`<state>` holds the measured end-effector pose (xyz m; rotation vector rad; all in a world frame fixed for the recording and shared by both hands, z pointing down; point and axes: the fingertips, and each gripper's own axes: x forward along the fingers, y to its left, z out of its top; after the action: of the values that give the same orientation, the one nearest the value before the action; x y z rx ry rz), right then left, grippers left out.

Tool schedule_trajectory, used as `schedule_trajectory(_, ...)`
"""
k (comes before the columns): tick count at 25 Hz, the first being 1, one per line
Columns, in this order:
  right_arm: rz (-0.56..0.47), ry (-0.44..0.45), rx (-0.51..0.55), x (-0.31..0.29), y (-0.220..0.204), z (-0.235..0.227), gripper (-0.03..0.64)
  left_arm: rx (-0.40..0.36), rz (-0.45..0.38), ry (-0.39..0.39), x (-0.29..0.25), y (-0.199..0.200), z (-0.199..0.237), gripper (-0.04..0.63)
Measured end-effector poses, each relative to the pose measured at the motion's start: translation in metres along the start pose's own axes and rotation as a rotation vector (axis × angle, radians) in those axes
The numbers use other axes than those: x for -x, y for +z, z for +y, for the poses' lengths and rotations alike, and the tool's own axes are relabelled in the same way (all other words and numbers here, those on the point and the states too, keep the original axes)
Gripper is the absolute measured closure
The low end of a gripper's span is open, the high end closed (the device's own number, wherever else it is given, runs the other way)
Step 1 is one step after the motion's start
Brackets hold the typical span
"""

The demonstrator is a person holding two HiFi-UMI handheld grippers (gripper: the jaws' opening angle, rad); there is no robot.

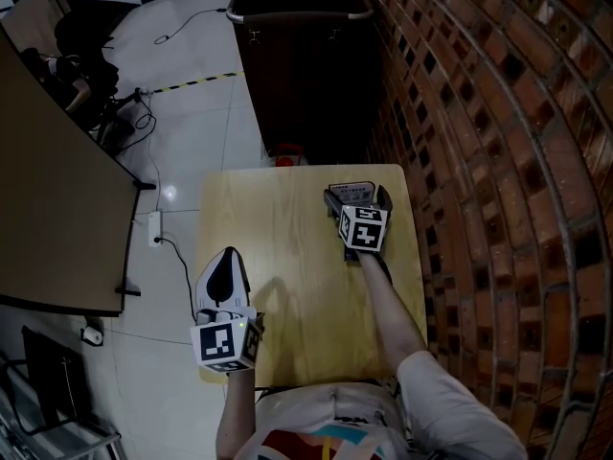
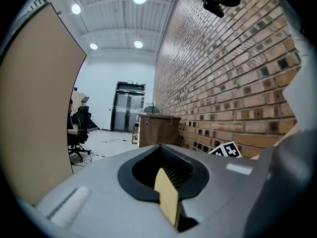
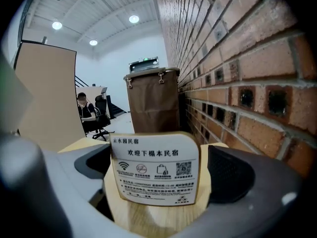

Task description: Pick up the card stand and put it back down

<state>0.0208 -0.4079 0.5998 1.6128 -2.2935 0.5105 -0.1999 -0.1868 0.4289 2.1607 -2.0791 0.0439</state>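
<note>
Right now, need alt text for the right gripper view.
A card stand, a white printed sign on a wooden base, stands upright in the right claw, whose jaws look closed on its sides. Behind it are a brown bin and a brick wall on the right.

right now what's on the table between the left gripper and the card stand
Only bare wooden table; the head view shows nothing between the left gripper and the card stand.
</note>
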Motion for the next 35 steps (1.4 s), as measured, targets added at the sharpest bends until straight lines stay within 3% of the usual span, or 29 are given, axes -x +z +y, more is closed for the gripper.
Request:
schedule_trajectory(8, -0.234, 0.078, -0.026, 0.083, 0.075, 0.015, 0.050, -0.001, -0.038, -0.024, 0.006, 0.012, -0.012, 0.591)
schedule_trajectory(9, -0.263, 0.086, -0.030, 0.100, 0.085, 0.019, 0.099, -0.001, -0.044, -0.029, 0.006, 0.014, -0.014, 0.591)
schedule_trajectory(10, -0.297, 0.085, -0.027, 0.119, 0.095, 0.021, 0.190, 0.000, -0.051, -0.033, 0.007, 0.017, -0.016, 0.591)
schedule_trajectory(13, -0.405, 0.068, -0.005, 0.174, 0.122, 0.024, 0.537, 0.001, -0.073, -0.049, 0.010, 0.024, -0.024, 0.591)
schedule_trajectory(14, -0.436, 0.080, -0.001, 0.190, 0.129, 0.028, 0.606, 0.001, -0.081, -0.055, 0.012, 0.026, -0.028, 0.591)
schedule_trajectory(19, -0.501, 0.178, -0.059, 0.245, 0.138, 0.048, 0.617, -0.005, -0.113, -0.087, 0.019, 0.036, -0.044, 0.591)
schedule_trajectory(24, -0.475, 0.181, -0.105, 0.272, 0.114, 0.053, 0.617, -0.009, -0.145, -0.117, 0.025, 0.046, -0.057, 0.591)
schedule_trajectory(35, -0.454, 0.206, -0.072, 0.283, 0.104, 0.070, 0.617, -0.015, -0.174, -0.123, 0.031, 0.053, -0.062, 0.591)
